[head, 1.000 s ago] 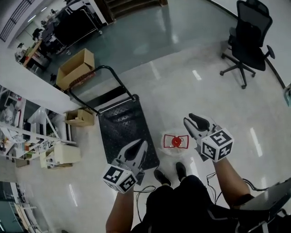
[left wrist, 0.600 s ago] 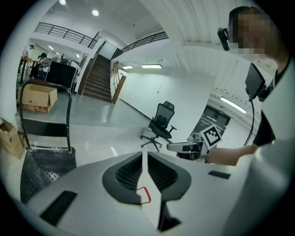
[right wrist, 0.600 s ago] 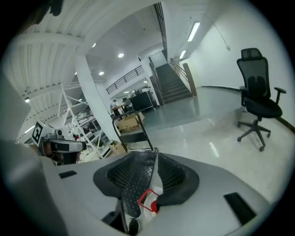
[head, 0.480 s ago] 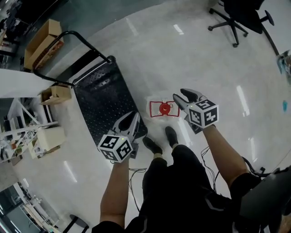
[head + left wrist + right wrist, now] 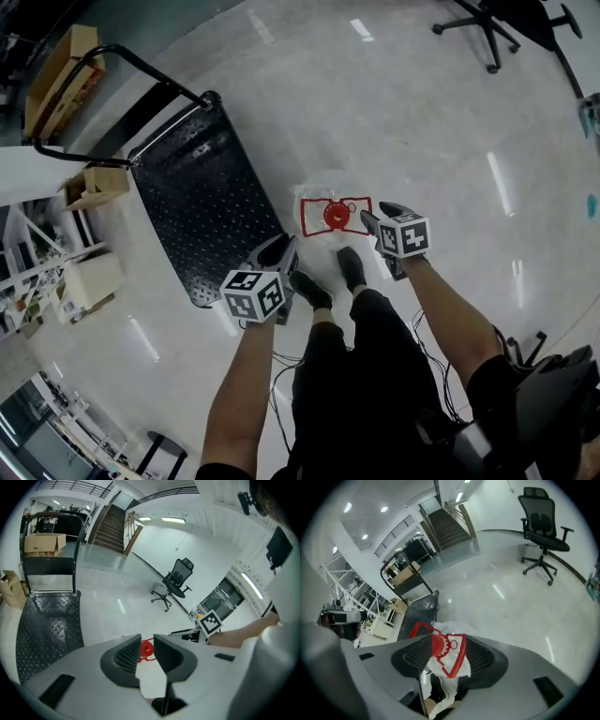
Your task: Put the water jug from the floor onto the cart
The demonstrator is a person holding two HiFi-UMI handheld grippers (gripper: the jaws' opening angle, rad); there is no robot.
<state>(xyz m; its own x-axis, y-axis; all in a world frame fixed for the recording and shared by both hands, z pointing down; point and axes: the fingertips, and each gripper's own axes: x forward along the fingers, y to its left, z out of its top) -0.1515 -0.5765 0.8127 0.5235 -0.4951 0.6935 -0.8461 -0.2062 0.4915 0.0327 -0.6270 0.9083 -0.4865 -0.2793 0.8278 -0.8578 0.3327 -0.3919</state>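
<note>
On the glossy pale floor (image 5: 422, 112), just beside the black cart (image 5: 202, 211), stands the water jug (image 5: 335, 214), a clear body topped by a red cap inside a red square handle frame. The left tongs (image 5: 281, 251) gape empty. The right tongs (image 5: 380, 216), jaws just opened wide, hover at the red handle without pressing it.

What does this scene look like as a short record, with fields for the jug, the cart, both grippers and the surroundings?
jug: clear with a red handle, on the floor right of the cart, just ahead of the person's shoes
cart: black flatbed, push handle at the far end
left gripper: open, nothing between the jaws, by the cart's near corner
right gripper: open, jaws have just been opening, at the jug's handle, not gripping it
surroundings: chair, box
</note>
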